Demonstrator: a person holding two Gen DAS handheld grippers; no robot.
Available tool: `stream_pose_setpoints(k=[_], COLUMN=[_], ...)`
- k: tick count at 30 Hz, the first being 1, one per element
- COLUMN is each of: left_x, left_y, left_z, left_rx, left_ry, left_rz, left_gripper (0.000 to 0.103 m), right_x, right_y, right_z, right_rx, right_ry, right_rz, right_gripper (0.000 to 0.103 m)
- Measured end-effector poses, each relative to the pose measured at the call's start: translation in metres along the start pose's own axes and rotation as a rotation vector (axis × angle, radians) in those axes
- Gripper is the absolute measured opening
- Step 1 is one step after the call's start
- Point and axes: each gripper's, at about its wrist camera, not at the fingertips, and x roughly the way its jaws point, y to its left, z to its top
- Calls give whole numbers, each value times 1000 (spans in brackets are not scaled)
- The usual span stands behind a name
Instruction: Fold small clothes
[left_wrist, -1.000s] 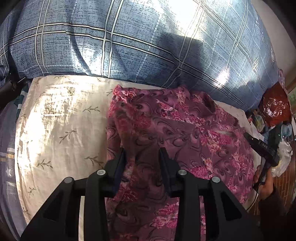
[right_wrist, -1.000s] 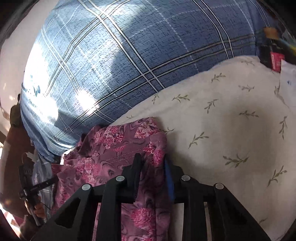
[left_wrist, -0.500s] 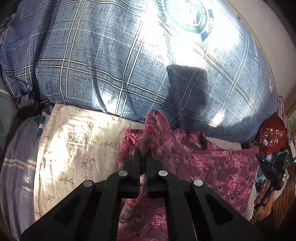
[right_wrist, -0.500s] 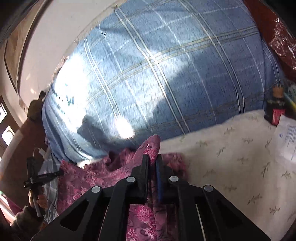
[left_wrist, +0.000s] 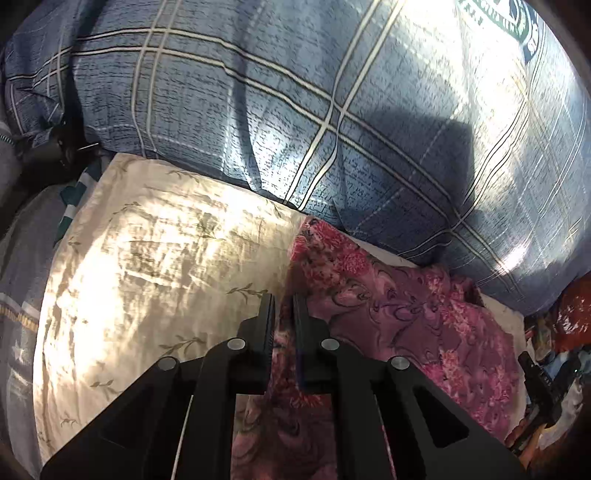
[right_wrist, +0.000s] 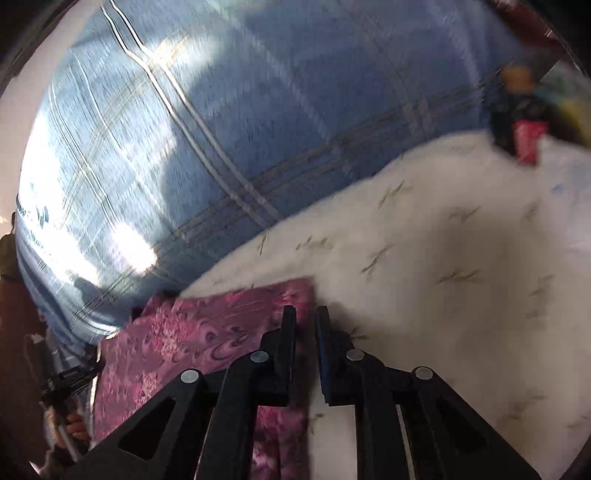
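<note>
the floral garment (left_wrist: 406, 317), magenta and purple, is shown lying on the cream leaf-print pillowcase (left_wrist: 147, 266), its far edge just beside the blue plaid quilt (left_wrist: 332, 110); in the right wrist view its folded corner (right_wrist: 295, 291) is laid flat. the left gripper (left_wrist: 283, 306) is seen clamped on the garment's left edge, cloth being visible between the nearly closed jaws. the right gripper (right_wrist: 304, 317) has just been opening; its jaws stand slightly apart at the garment's right edge, and whether cloth is pinched between them cannot be told through the blur. a risk is judged from this: if the left grip is drawn away before being released, the fold may be dragged askew or pulled open; a release at only one side may leave the edges misaligned, and the slippery-looking fabric may slide on the pillowcase. both grippers are pointed steeply downward toward the bed, side by side along the garment's near portion. a bottle (right_wrist: 517, 110) is seen blurred at the far right.
</note>
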Motion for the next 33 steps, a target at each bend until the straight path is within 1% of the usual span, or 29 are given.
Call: stream_pose_setpoints(k=[2, 4, 5, 6, 7, 8, 9, 10, 11, 12, 13, 14, 15, 17, 18, 20, 22, 23, 24, 25, 26, 27, 30, 31, 32, 33], left_x=[-21, -39, -49, -55, -58, -55, -48, -39, -32, -37, -45, -57, -67, -87, -93, -93, -74, -71, -76, -78, -80, -85, -103, -108, -112, -114], left_y=[8, 8, 5, 0, -8, -13, -17, -20, -21, -23, -25, -28, -29, -35, -36, -42, -40, -40, -45, -49, -53, -55, -55, -54, -52, -52], left_z=[-4, -17, -27, -39, -54, -67, -78, -86, -95, -100, -104, -109, -113, -125, -135, -161, -183, -191, -195, -196, -196, -197, -199, -202, -203, -206], left_rx=[-29, -26, -13, 0, 14, 27, 36, 42, 43, 45, 49, 48, 39, 28, 27, 30, 31, 45, 79, 104, 110, 109, 83, 73, 67, 65], left_ry=[-11, -19, -26, -30, -27, -9, 15, 56, 94, 79, 63, 57, 58, 53, 54, 80, 141, 134, 88, 92, 108, 113, 99, 94, 96, 101], left_rz=[-53, -110, -125, -136, -142, -123, -87, -44, -8, 6, 5, -25, -60, -111, -124, -123, -90, -78, -62, -37, -26, -46, -112, -126, -133, -138], left_gripper=[6, 8, 16, 28, 35, 44, 44, 44, 43, 43, 43, 43, 43, 44, 48, 52, 51, 51, 51, 51, 52, 52, 52, 52, 52, 52], right_x=[-24, -43, -48, -50, -48, -41, -29, -13, -16, -28, -34, -44, -54, -78, -84, -88, -74, -62, -60, -66, -68, -67, -80, -83, -83, -80], right_y=[6, 14, 19, 25, 28, 31, 32, 29, 30, 35, 39, 45, 49, 62, 64, 64, 60, 56, 55, 56, 58, 60, 70, 72, 73, 73], right_z=[-5, -17, -25, -37, -48, -61, -70, -80, -85, -87, -87, -88, -90, -101, -108, -126, -141, -152, -158, -159, -159, -156, -158, -161, -164, -170], right_rx=[-10, -21, -34, -53, -73, -91, -92, -80, -82, -88, -84, -80, -87, -132, -143, -143, -142, -131, -135, -136, -124, -106, -120, -132, -139, -139], right_ry=[-38, -32, -21, -4, 14, 48, 98, 176, 145, 107, 122, 124, 108, 68, 65, 83, 148, 205, 174, 142, 165, 188, 170, 166, 172, 188], right_rz=[57, 140, 164, 179, 170, 141, 115, 80, 71, 53, 51, 84, 113, 140, 150, 164, 140, 106, 111, 108, 91, 79, 85, 72, 47, 21], right_gripper=[14, 15, 17, 24, 29, 41, 47, 46, 45, 47, 47, 47, 47, 49, 53, 55, 58, 59, 58, 58, 59, 59, 62, 65, 70, 71])
